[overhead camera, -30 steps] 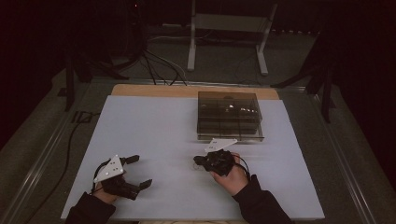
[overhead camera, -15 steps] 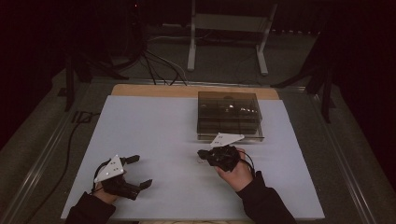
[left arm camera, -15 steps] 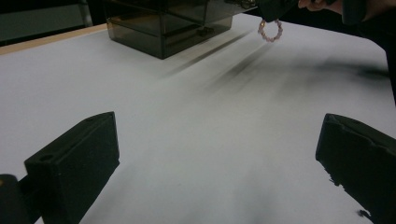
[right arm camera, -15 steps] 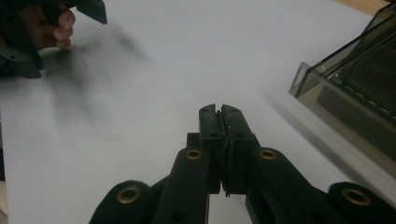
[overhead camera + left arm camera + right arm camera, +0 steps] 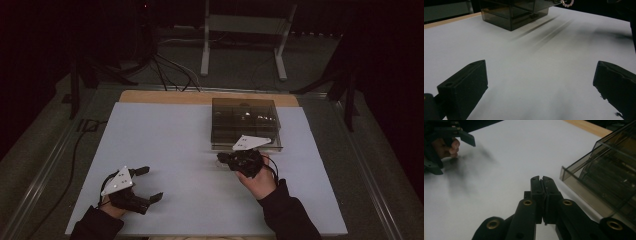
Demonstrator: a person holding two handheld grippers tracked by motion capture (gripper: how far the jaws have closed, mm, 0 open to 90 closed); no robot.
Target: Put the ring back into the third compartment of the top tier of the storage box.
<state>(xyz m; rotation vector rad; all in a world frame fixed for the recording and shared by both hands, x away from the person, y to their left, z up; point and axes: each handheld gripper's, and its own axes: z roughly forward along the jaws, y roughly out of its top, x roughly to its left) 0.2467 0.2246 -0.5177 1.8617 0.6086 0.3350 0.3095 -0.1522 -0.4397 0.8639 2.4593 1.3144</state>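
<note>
The right claw point(image 5: 221, 158) is pressed together with nothing between its jaws; in the right gripper view the two black jaws meet flat against each other above the white bench point(image 5: 499, 157). Since a second ago it has come away from the person and up the bench: then it sat lower and a little further left in the high view, and now it hovers just in front of the near wall of the smoky box point(image 5: 245, 122), near it but not touching. Its grey plate now overlaps the box's near edge in the high view. The jaws were shut then and are shut now.

The box stands where it stood, on the far right part of the bench point(image 5: 165, 130), upright, lid closed, its dark compartments dimly visible through the tinted walls. In the right gripper view the box point(image 5: 604, 177) lies just to the right of the closed jaws.

The left claw point(image 5: 150, 183) has kept its place at the near left of the bench, jaws spread wide and empty, with bare bench between them in the left gripper view and the box point(image 5: 511, 12) far ahead.
</note>
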